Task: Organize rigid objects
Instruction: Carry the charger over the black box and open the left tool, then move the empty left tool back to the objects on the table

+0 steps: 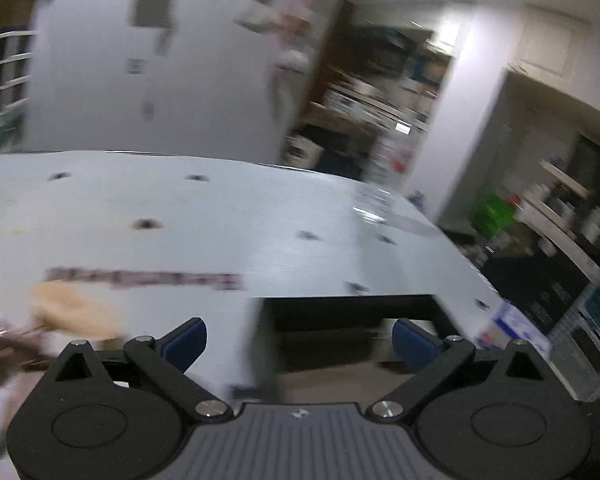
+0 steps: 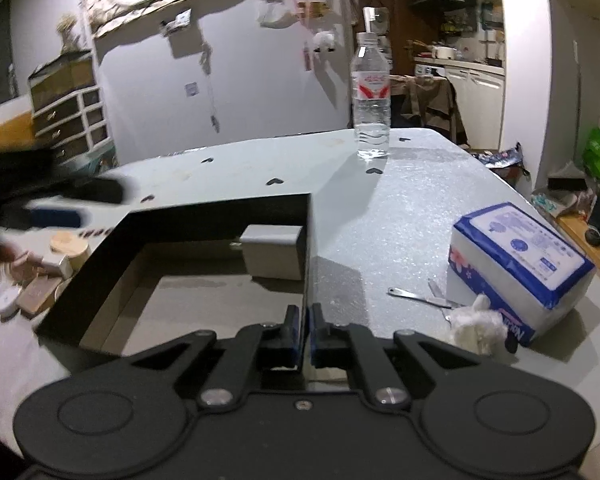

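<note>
My right gripper (image 2: 305,320) is shut on the right wall of an open dark box (image 2: 309,240); a small grey box (image 2: 272,254) lies inside at its far corner. My left gripper (image 1: 300,338) is open and empty above the table, and it shows blurred at the left of the right wrist view (image 2: 60,208). The dark box's corner shows just ahead of it in the left wrist view (image 1: 348,312). Left of the box lie small rigid items: a round wooden lid (image 2: 70,244), a brown block (image 2: 38,294) and a white round tin (image 2: 8,302). The wooden lid (image 1: 74,312) is blurred at the left in the left wrist view.
A water bottle (image 2: 371,96) stands at the table's far side. A blue and white tissue pack (image 2: 520,268), a white plush toy (image 2: 478,328) and metal tweezers (image 2: 418,299) lie to the right of the box. The pale table (image 2: 380,220) ends at the right.
</note>
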Demonstrator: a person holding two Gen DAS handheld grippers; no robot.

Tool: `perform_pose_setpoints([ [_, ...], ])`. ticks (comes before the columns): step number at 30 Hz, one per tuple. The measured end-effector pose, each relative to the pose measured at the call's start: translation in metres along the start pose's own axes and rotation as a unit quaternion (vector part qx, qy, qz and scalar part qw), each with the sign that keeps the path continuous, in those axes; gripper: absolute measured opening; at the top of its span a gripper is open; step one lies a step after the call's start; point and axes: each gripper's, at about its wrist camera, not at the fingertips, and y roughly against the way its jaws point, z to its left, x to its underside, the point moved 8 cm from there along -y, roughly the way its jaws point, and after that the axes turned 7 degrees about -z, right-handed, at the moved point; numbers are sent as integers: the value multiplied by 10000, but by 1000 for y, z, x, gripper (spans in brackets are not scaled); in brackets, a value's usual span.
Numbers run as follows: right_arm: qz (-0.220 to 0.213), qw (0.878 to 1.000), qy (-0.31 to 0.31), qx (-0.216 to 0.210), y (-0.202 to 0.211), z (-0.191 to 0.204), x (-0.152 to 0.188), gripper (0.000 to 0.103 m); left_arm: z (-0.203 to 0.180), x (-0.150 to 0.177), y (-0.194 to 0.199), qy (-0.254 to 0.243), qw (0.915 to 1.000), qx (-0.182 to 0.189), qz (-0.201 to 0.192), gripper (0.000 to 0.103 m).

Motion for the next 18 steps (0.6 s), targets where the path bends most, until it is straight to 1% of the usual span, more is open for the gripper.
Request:
perform_pose_setpoints([
  [3,17,9996,-270,11,-2,-7,-2,4,47,5,18,187,9988,-451,-3,99],
  [6,66,9999,-50,148,-3,-3,-2,4,85,8,33,322,9961,-826,1,99],
  [8,165,9997,-43,191,-4,-1,-4,3,102,8,42,401,9951,-907,-38,99],
  [9,204,9996,-19,212,-4,0,-4,3,110,9,46,370,9948,-941,-77,99],
  [11,273,9991,203,272,-5,3,-4,3,122,14,54,240,9932,-1139,-89,99],
  [13,349,9986,285,267,-6,3,-5,3,133,22,60,143,9915,-1286,-113,99],
  [14,381,9985,299,271,-6,3,-5,3,137,26,62,125,9911,-1320,-92,99],
  [18,401,9981,321,347,-5,5,-4,3,148,50,71,134,9919,-1261,-37,99],
])
